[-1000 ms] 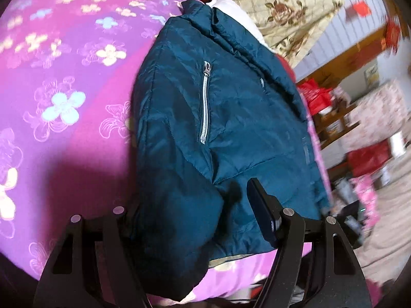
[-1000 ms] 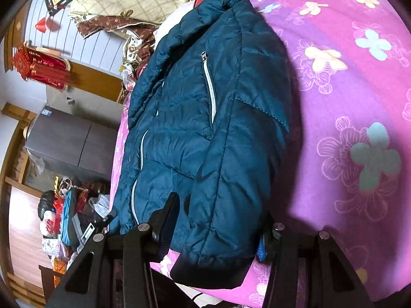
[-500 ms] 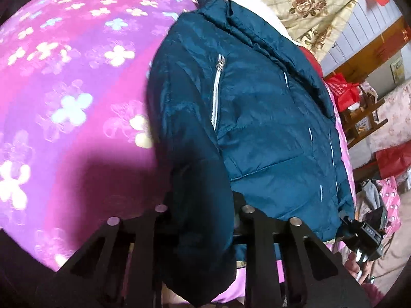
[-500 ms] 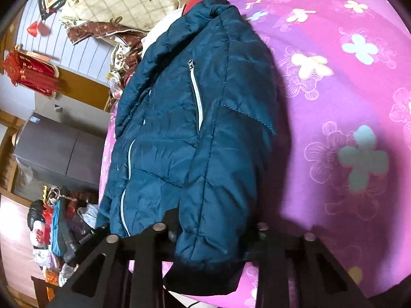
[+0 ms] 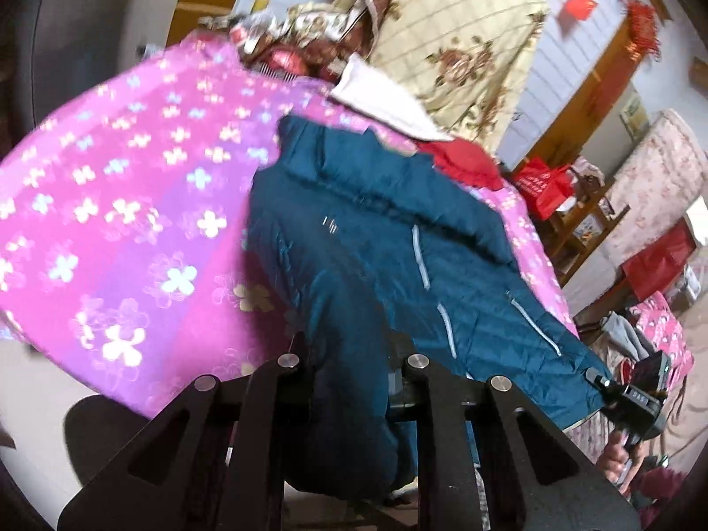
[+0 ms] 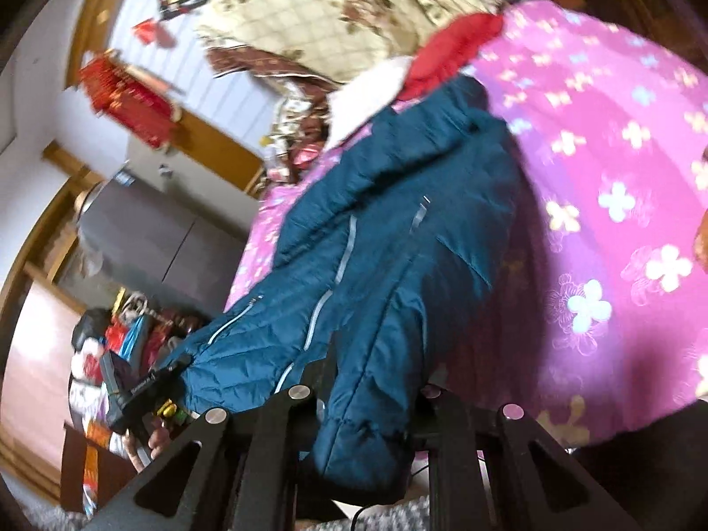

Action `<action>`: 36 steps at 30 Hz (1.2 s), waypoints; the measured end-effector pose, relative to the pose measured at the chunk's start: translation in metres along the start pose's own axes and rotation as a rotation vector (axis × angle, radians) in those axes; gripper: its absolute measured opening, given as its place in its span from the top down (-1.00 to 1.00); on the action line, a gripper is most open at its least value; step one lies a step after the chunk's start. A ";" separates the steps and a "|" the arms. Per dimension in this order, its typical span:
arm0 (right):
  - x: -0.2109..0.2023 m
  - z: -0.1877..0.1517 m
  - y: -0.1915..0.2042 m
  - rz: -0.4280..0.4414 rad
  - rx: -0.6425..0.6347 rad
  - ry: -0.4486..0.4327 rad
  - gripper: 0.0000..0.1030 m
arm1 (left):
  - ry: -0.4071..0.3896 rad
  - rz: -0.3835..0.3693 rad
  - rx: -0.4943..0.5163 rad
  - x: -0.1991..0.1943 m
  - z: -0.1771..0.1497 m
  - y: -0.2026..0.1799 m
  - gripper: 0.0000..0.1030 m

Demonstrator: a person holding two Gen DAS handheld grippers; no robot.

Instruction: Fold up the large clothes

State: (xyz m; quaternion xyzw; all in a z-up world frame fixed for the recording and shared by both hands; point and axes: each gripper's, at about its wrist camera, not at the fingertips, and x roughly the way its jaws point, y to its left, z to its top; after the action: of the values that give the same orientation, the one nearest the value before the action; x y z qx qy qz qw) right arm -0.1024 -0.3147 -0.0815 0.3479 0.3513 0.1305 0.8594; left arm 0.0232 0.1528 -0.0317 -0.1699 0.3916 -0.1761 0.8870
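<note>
A dark teal puffer jacket (image 5: 398, 243) lies lengthwise on a pink flowered bedspread (image 5: 110, 221), collar at the far end. My left gripper (image 5: 349, 367) is shut on the near sleeve end, which bunches between the fingers and hangs below them. In the right wrist view the same jacket (image 6: 398, 243) runs away over the bedspread (image 6: 619, 177). My right gripper (image 6: 371, 394) has its jaws closing on the other sleeve's cuffed end, and the cloth is pinched between them. Each view shows the other gripper at the jacket's far lower corner, held by a hand.
A cream flowered quilt (image 5: 455, 31), a white cloth (image 5: 380, 101) and a red garment (image 5: 464, 159) are piled beyond the collar. Wooden shelves with red bags (image 5: 544, 186) stand right of the bed. A grey cabinet (image 6: 146, 239) and floor clutter (image 6: 119, 336) lie on its other side.
Both grippers went from open around the sleeve ends to pinching them, then rose, lifting the jacket's near end off the bed. Both views now show more of the room.
</note>
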 end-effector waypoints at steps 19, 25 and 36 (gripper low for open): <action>0.034 0.152 0.047 -0.119 -0.086 -0.133 0.72 | -0.095 0.168 0.009 0.081 0.146 -0.016 0.72; 0.090 0.220 0.049 -0.254 -0.099 -0.154 0.72 | -0.045 0.300 0.026 0.158 0.203 -0.023 0.72; 0.211 0.307 -0.019 -0.416 -0.009 -0.069 0.70 | 0.061 0.429 0.017 0.296 0.256 -0.010 0.71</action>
State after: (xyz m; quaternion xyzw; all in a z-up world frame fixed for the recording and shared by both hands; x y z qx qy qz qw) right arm 0.2623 -0.3850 -0.0461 0.2681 0.3853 -0.0600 0.8810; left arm 0.4021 0.0540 -0.0526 -0.0697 0.4442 0.0081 0.8932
